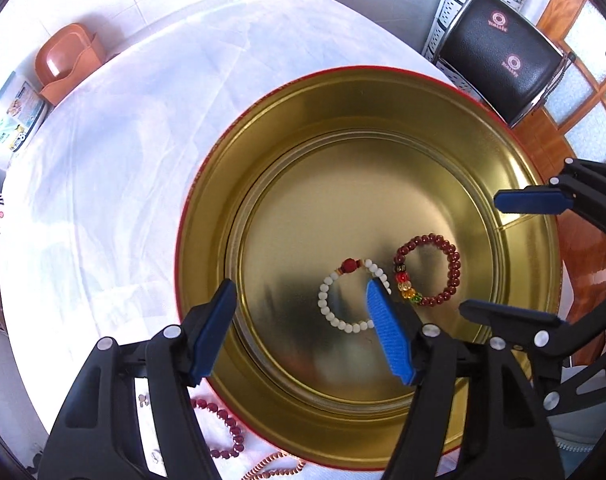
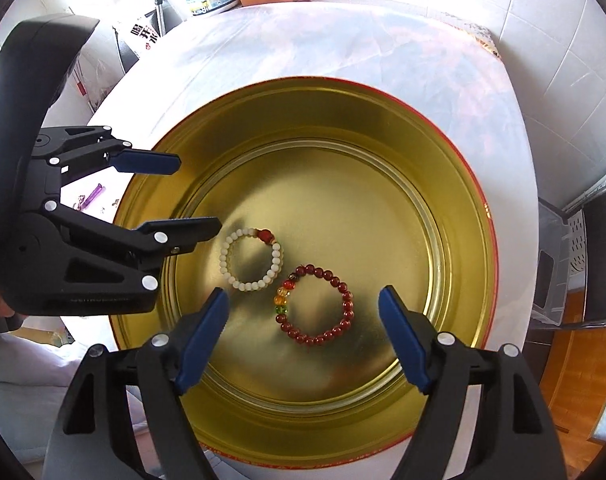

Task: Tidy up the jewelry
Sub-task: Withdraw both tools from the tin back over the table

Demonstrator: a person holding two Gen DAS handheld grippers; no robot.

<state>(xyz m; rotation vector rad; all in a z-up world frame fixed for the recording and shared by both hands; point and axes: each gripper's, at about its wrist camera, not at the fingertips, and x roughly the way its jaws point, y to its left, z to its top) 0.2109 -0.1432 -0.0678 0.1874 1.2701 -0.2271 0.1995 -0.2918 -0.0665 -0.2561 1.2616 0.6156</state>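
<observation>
Gold-coloured metal fills both views: a round tin (image 2: 455, 216) with a red outer rim sits on a white tablecloth (image 1: 115, 168), and two bead bracelets lie flat on its floor. We see the white bracelet (image 2: 250, 261), with one red bead, left of centre in the right wrist view, and the dark red bracelet (image 2: 317, 304), with a few amber and green beads, just beside it, lower right; whether they touch we cannot tell.

Our left gripper (image 1: 299, 332) has its jaws spread wide with nothing between the pads; one blue pad covers part of the white bracelet from this angle, yet seems to hover above it. Our right gripper (image 2: 303, 344) is likewise released and empty, above the dark red bracelet.

More jewelry waits outside the tin at the bottom of the left wrist view: a dark red string of beads (image 1: 227, 436) and a thin brown one (image 1: 275, 465).

We judge these pieces light and limp. They will likely sag when lifted, and the round beads may slip between flat pads. Pinching across the strand, on one or two beads, looks safest.
</observation>
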